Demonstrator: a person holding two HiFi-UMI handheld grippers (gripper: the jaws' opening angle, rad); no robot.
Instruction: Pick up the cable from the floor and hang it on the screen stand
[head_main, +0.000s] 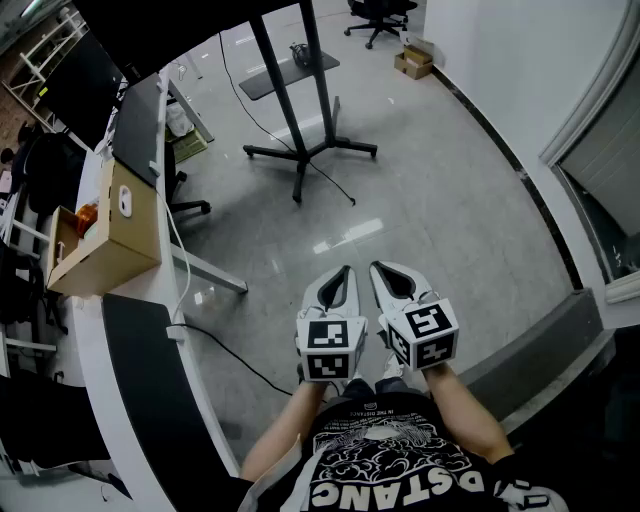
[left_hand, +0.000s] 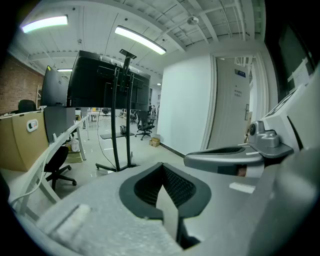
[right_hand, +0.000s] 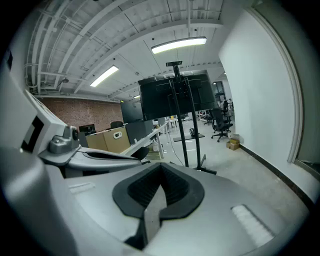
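A thin black cable (head_main: 335, 185) lies on the grey floor and trails away from the base of the black screen stand (head_main: 308, 148), far ahead of me. The stand's poles (head_main: 300, 70) rise to a dark screen, which the left gripper view (left_hand: 117, 125) and the right gripper view (right_hand: 182, 120) also show. Close in front of my body, my left gripper (head_main: 346, 270) and right gripper (head_main: 376, 267) are held side by side, pointing toward the stand. Both are shut with nothing between their jaws, seen too in their own views (left_hand: 162, 166) (right_hand: 161, 166).
A white desk (head_main: 180, 260) runs along the left, carrying a cardboard box (head_main: 110, 235) and a dark monitor (head_main: 140, 125). Another black cable (head_main: 235, 358) crosses the floor near my feet. An office chair (head_main: 380, 15) and a small box (head_main: 415, 60) stand far back. A wall (head_main: 520, 60) closes the right.
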